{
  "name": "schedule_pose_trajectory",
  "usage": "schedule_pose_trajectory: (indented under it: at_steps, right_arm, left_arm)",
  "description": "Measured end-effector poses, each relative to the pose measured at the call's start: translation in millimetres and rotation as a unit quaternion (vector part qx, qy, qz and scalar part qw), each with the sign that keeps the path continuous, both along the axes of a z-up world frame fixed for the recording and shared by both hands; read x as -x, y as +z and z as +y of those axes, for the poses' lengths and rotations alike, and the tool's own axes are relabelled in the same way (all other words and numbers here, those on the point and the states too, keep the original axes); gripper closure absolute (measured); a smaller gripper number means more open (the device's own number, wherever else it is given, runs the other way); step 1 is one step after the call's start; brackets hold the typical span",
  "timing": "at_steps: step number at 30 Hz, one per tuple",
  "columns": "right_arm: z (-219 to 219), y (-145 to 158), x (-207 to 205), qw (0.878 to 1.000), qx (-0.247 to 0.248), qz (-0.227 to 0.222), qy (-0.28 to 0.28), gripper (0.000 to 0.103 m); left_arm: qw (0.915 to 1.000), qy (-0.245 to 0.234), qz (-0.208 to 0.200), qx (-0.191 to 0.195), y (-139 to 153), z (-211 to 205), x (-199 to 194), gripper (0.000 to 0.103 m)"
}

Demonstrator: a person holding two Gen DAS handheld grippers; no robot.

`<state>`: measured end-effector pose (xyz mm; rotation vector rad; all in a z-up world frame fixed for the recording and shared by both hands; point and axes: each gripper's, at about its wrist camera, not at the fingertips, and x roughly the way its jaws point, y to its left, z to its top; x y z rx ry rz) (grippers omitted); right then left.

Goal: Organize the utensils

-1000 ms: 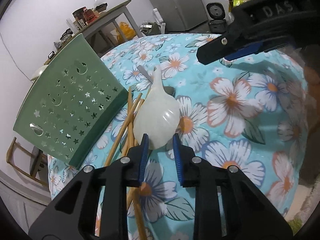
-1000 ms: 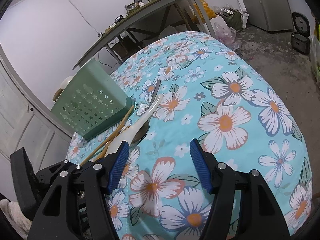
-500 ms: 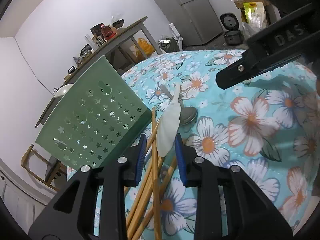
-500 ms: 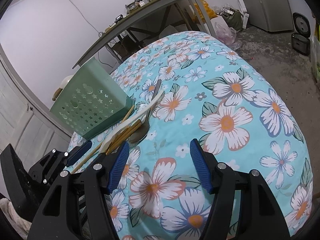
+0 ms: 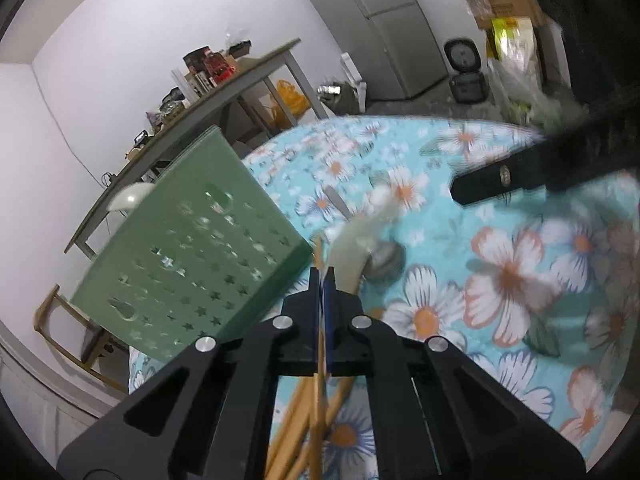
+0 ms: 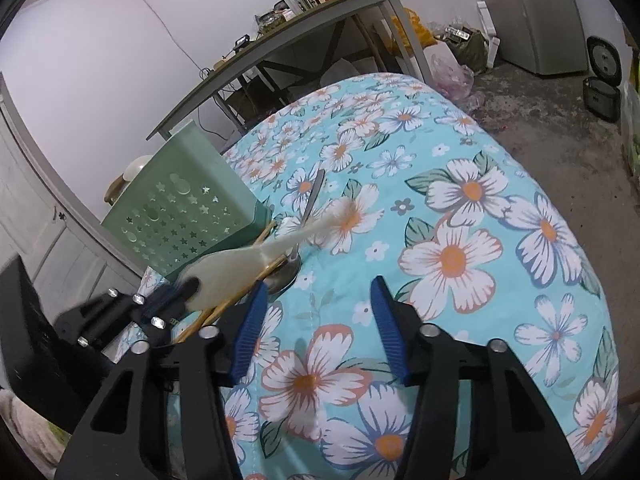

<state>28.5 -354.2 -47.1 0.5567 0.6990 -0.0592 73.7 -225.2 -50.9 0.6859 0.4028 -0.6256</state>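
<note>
My left gripper [image 5: 322, 280] is shut on the edge of a white plastic spoon [image 5: 356, 240], which juts forward and up off the table. The right wrist view shows that left gripper [image 6: 176, 292] pinching the white spoon [image 6: 240, 260] by its broad end. Several wooden chopsticks [image 5: 312, 420] lie under it, and a metal spoon [image 5: 384, 264] rests just beyond. A green basket [image 5: 192, 248] with star holes lies on its side to the left. My right gripper [image 6: 318, 284] hovers over the floral tablecloth [image 6: 452, 256] with its jaws closing and nothing between them.
The round table drops off at the far and right edges to a concrete floor [image 6: 560, 120]. A long grey side table [image 6: 320, 12] with bottles stands by the wall. A fridge [image 5: 384, 20] and a rice cooker [image 6: 600, 92] are further back.
The left jaws have shut on the white spoon and lifted it off the chopsticks, tilting the view upward. The right jaws have narrowed while that hand stayed put.
</note>
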Motion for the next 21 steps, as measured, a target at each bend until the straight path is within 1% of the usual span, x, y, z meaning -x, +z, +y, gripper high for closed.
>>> schedule_pose_trajectory:
  at_steps: [1,4,6,7,10,12,14,16,17,19,20,21]
  right_arm:
    - [0,1,0,1.0,0.003,-0.001,0.0,0.057]
    - [2,2,0,1.0,0.017,-0.002,0.002,0.061]
    - [4,4,0,1.0,0.027,-0.004,0.004,0.066]
    - [5,4,0,0.999,0.033,-0.004,0.006,0.066]
    - [13,9,-2,0.998,0.064,-0.006,0.017,0.067]
    - [21,12,-6,0.995,0.095,-0.006,0.029,0.067]
    - [31,14,-12,0.99,0.135,-0.005,0.046,0.067]
    - [42,15,-17,0.982,0.179,-0.003,0.067,0.067]
    - [52,15,-21,0.974,0.213,0.0,0.083,0.068]
    - [71,11,-26,0.953,0.278,0.004,0.117,0.068]
    - [77,9,-28,0.944,0.303,0.006,0.127,0.068]
    - [85,5,-31,0.931,0.336,0.01,0.14,0.068]
  left_arm:
    - [0.9999,0.004,-0.004,0.013,9,3,-1,0.102]
    - [0.9995,0.006,-0.012,0.028,26,7,-4,0.102]
    - [0.9991,0.004,-0.008,0.042,40,11,-6,0.102]
    - [0.9987,0.002,-0.003,0.052,50,15,-7,0.102]
    - [0.9972,-0.004,0.017,0.073,73,28,-9,0.102]
    - [0.996,-0.006,0.028,0.084,84,39,-10,0.102]
    - [0.9954,-0.006,0.032,0.09,93,49,-10,0.102]
    - [0.9952,-0.003,0.031,0.093,100,59,-11,0.102]
    - [0.9949,-0.001,0.032,0.095,105,64,-11,0.102]
    - [0.9944,0.002,0.032,0.1,114,74,-9,0.102]
    - [0.9943,0.004,0.03,0.102,118,78,-8,0.102]
    - [0.9943,0.007,0.025,0.103,121,81,-8,0.102]
